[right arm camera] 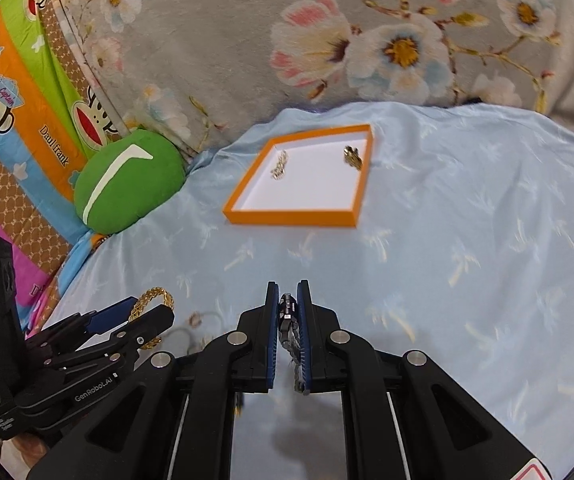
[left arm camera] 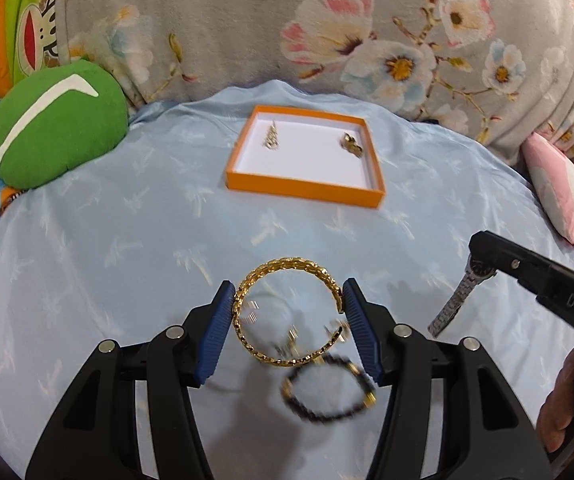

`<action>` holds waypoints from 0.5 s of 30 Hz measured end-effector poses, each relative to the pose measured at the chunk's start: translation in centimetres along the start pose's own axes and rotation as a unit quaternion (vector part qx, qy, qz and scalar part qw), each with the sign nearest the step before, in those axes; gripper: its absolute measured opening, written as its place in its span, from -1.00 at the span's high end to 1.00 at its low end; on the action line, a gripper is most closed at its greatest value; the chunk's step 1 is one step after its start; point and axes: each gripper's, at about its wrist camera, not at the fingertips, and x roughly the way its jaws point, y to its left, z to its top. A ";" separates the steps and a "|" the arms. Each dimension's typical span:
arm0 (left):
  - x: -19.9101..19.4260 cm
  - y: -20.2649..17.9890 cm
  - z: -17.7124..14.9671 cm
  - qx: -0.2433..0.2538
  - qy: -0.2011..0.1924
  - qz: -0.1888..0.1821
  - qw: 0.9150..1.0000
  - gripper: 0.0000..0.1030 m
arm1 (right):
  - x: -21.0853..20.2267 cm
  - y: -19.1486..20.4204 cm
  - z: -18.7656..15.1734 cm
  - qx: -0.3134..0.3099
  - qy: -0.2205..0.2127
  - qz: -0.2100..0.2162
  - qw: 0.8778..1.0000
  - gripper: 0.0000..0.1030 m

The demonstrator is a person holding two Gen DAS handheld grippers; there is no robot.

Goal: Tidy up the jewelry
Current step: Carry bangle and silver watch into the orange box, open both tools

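A green cushion (left arm camera: pixel 53 124) lay at far left on the pale blue cloth (left arm camera: pixel 127 240). The left gripper (left arm camera: pixel 289 300), jaws partly closed, clasped a gold bangle (left arm camera: pixel 287 312) by its 2 sides; a dark beaded bracelet (left arm camera: pixel 329 390) lay beneath. Farther back, an orange tray (left arm camera: pixel 307 190) held 2 small gold pieces. At right, the right gripper (right arm camera: pixel 287 300), jaws nearly closed, pinched a silver watch (left arm camera: pixel 461 294).

An open gold chain bangle (left arm camera: pixel 287 312) and a silver watch (right arm camera: pixel 289 320) are held above the orange tray (left arm camera: pixel 303 192).
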 end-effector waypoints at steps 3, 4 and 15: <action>1.8 1.1 2.7 0.003 -0.005 0.008 1.000 -0.05 | 2.6 0.5 2.9 -0.007 0.003 0.008 1.000 0.84; 2.6 1.4 3.7 0.004 -0.007 0.009 1.000 -0.05 | 3.5 0.6 3.9 -0.010 0.002 0.010 1.000 0.84; 12.8 2.3 13.9 -0.006 -0.017 -0.005 1.000 -0.05 | 15.0 -2.4 13.0 0.051 0.012 0.071 0.996 0.84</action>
